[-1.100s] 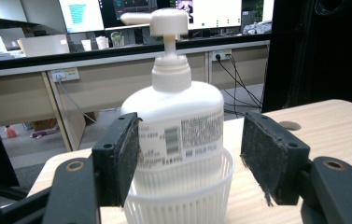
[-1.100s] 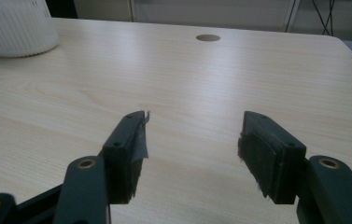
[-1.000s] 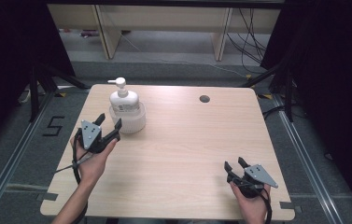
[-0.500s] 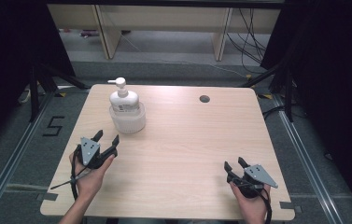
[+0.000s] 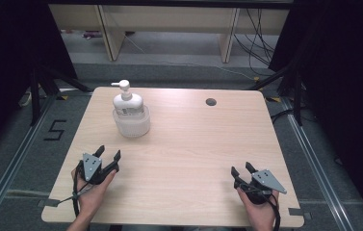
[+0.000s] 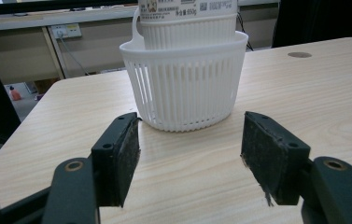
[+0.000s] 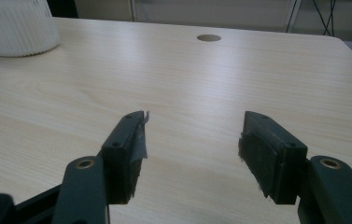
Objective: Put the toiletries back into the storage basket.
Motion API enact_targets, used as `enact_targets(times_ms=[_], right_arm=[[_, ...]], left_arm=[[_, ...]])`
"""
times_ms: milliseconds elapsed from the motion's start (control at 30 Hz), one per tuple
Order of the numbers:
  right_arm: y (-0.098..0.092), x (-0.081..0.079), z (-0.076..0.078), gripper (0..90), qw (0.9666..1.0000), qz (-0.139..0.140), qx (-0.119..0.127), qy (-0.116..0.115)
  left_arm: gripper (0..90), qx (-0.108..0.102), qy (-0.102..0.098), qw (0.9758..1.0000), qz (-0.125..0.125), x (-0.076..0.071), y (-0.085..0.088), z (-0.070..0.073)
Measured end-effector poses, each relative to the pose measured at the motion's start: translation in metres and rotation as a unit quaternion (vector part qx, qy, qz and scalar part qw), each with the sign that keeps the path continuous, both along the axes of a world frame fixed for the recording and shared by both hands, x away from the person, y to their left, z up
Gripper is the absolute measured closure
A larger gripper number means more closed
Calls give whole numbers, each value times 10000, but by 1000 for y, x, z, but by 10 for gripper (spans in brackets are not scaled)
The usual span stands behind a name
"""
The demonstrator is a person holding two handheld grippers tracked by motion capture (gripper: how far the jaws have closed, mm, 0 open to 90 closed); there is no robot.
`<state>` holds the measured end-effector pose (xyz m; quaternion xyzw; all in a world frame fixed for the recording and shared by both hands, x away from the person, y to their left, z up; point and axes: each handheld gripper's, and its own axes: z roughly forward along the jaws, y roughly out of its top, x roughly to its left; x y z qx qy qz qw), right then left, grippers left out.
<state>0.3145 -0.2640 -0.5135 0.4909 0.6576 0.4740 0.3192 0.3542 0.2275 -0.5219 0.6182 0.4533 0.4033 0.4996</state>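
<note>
One pump bottle (image 5: 128,102) is standing upright in one white basket (image 5: 132,126) at the table's (image 5: 193,144) far left. Two grippers: left gripper (image 5: 109,155) is sitting near the basket, jaws wide, empty; right gripper (image 5: 241,170) is sitting near-right, jaws wide, empty.

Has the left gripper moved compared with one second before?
Yes. The left gripper has drawn back from the white basket toward the table's near edge, jaws open.

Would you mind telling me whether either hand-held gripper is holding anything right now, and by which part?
Nothing is held: the left hand-held gripper and right hand-held gripper are both open and empty.
</note>
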Motion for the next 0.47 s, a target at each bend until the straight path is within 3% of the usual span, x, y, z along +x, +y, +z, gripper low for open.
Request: enact_targets(times_ms=[233, 300, 367, 467], right_arm=[[0, 0, 0, 411, 10000, 8, 5, -26], [-1, 1, 0, 411, 9998, 12, -175, -58], [0, 1, -1, 411, 9999, 32, -131, -104], [-1, 0, 1, 410, 9999, 2, -131, 9]], left_arm=[[360, 22, -52, 10000, 17, -1, 0, -3], [360, 2, -64, 10000, 28, -1, 0, -3], [360, 11, -76, 10000, 20, -1, -1, -3], [360, 39, -91, 10000, -4, -1, -2, -3]])
